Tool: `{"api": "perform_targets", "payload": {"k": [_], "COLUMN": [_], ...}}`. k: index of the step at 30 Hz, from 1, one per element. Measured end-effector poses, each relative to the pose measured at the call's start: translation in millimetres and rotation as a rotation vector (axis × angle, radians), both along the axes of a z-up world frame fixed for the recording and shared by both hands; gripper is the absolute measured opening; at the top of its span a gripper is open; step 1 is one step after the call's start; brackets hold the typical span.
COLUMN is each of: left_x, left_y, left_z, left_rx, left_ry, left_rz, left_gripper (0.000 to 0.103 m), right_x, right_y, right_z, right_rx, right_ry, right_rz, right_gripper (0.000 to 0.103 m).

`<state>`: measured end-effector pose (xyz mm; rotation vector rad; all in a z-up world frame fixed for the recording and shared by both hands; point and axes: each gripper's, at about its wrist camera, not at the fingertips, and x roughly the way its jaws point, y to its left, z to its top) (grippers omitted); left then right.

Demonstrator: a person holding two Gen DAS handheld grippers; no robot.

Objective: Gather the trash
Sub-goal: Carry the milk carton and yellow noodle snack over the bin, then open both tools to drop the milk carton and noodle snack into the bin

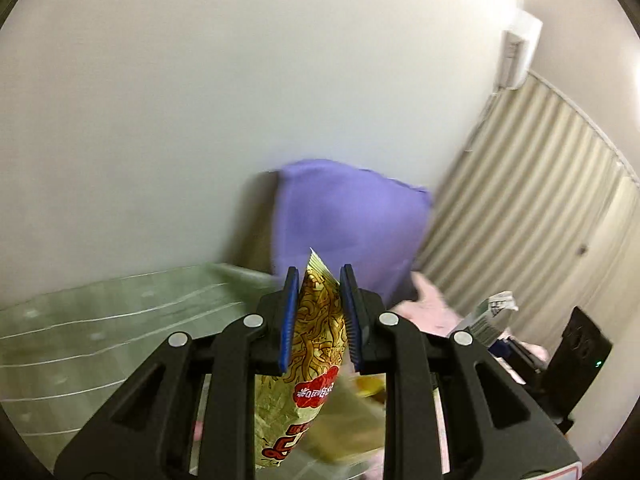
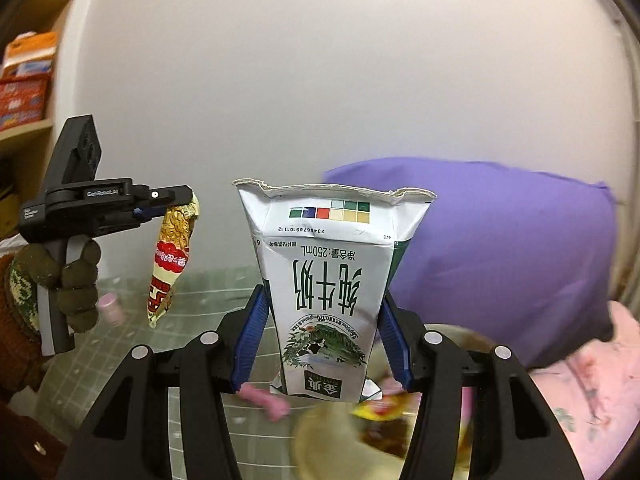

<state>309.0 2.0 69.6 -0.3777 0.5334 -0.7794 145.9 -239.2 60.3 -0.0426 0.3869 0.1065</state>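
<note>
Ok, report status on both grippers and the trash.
Left gripper shut on noodle wrapper, held aloft. Right gripper shut on milk carton. More litter blurred below; nothing blocking.

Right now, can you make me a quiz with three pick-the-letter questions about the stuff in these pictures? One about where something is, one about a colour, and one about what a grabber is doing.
1. Where is the big soft cushion?
A. behind the crushed white and green milk carton, against the wall
B. on the wooden shelf
C. in a grabber

2. What colour is that cushion?
A. orange
B. purple
C. black

3. What is the left gripper doing?
A. hanging open
B. pinching the yellow and red noodle snack wrapper
C. pinching a pink bottle

Answers:
1 A, the cushion leans on the wall behind the milk carton held by the right gripper.
2 B, it looks purple in both views.
3 B, the left gripper has its blue pads squeezing the snack wrapper.
</note>
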Motion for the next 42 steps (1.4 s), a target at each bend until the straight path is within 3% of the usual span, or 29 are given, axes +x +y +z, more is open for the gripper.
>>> {"api": "perform_targets", "payload": {"k": [5,12,16,21,25,31,37,42], "left_x": [12,17,32,46,49,39,20,26], "left_y": [-70,-173,-208,-216,-202,-193,-202,-220], "left_z": [4,-10,-41,-91,-108,-115,-113,-112], "left_rx": [-0.094,-0.178,-0.195,-0.069,0.064,0.231,0.321,0.347], "left_ry": [0.018,0.058,0.095,0.177,0.184,0.1,0.003,0.006], "left_rz": [-0.133,-0.349,-0.352,-0.312,-0.274,-0.253,-0.28,-0.309], "left_gripper": [0.02,0.02,0.02,0.02,0.02,0.02,0.02,0.02], "right_x": [-28,-43,-32,-18,7,37,49,50], "right_y": [-55,-107,-119,-135,-140,-126,-113,-116], "right_z": [7,-1,-11,-21,-43,-85,-112,-119], "right_rx": [0.026,0.091,0.117,0.15,0.183,0.191,0.146,0.119], "right_ry": [-0.025,-0.006,0.015,0.047,0.121,0.248,0.322,0.314], "right_rz": [-0.186,-0.321,-0.339,-0.298,-0.252,-0.199,-0.194,-0.208], "right_gripper": [0.051,0.051,0.051,0.051,0.051,0.051,0.051,0.05]}}
